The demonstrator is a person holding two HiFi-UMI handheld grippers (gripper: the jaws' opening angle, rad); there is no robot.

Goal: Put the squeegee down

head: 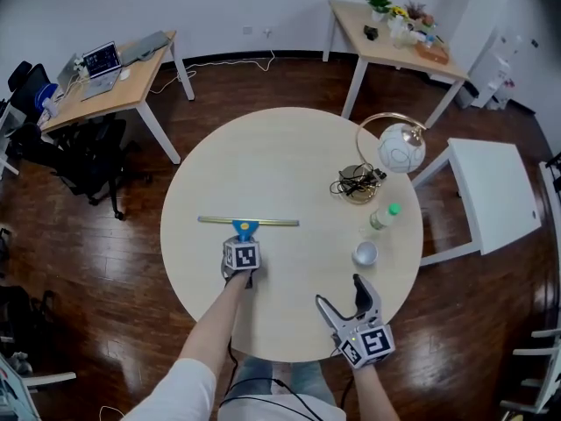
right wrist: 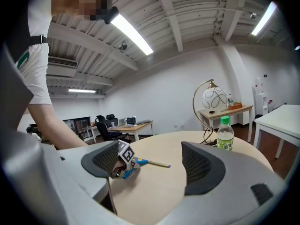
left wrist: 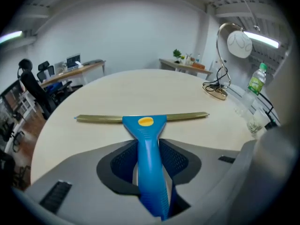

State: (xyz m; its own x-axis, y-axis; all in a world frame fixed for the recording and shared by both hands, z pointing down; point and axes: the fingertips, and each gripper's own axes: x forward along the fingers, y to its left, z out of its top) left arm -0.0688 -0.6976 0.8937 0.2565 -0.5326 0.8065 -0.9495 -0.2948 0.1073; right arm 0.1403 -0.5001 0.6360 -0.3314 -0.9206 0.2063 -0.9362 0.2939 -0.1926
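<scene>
The squeegee [head: 248, 223] has a long brass-coloured blade and a blue handle with a yellow spot. Its blade rests flat on the round pale table [head: 289, 156], left of centre. My left gripper [head: 243, 246] is shut on the blue handle, just behind the blade. In the left gripper view the handle [left wrist: 149, 149] runs between the two dark pads and the blade [left wrist: 187, 116] lies across the tabletop. My right gripper [head: 344, 305] hangs open and empty over the table's near edge. From the right gripper view, the squeegee [right wrist: 146, 162] and the left gripper's marker cube show between the spread jaws.
On the table's right side stand a globe lamp [head: 401, 146] with a cable bundle [head: 358, 182], a green-capped bottle [head: 383, 217] and a small glass [head: 365, 253]. A white side table [head: 491, 191] stands right of it. Desks and office chairs [head: 88, 160] stand farther off.
</scene>
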